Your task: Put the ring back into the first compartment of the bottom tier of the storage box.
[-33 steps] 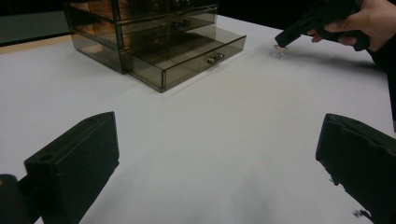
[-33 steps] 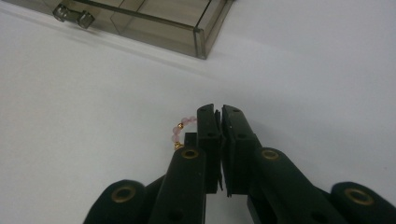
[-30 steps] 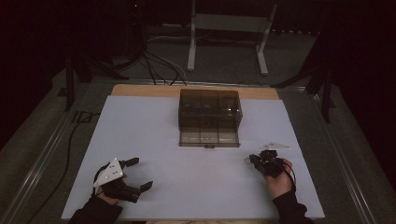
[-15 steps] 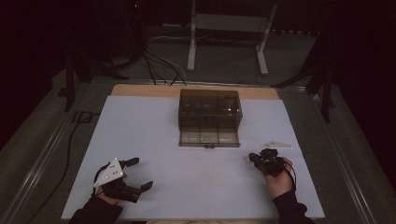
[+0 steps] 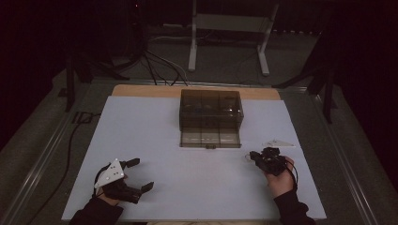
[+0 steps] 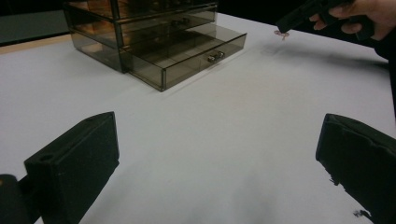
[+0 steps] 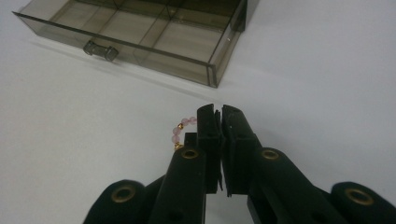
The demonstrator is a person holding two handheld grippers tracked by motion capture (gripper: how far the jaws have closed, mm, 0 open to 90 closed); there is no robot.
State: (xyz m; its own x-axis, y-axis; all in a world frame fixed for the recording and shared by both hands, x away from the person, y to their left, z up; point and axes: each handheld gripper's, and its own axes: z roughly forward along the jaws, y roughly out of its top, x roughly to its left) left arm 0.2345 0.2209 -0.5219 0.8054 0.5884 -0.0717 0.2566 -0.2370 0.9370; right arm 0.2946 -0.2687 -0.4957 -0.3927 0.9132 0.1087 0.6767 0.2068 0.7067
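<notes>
Nothing has shifted since the earlier frames. Right hand-held gripper [image 7: 218,116], lower right of the high view, is clamped on a pink-and-gold bead bracelet [image 7: 180,132]. Left hand-held gripper [image 5: 136,174], lower left, is spread wide. Smoky clear plastic drawer box [image 5: 210,117] sits mid-desk [image 5: 141,126], bottom drawer [image 7: 140,37] pulled out.

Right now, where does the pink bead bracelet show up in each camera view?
High view: bead bracelet lies at the tip of the right tongs, lower right of the open drawer.
Left gripper view: bracelet is a pink speck at top right, under the far tongs.
Right gripper view: centre, pinched in shut tongs.
Shared landmark: the drawer's handle.
</notes>
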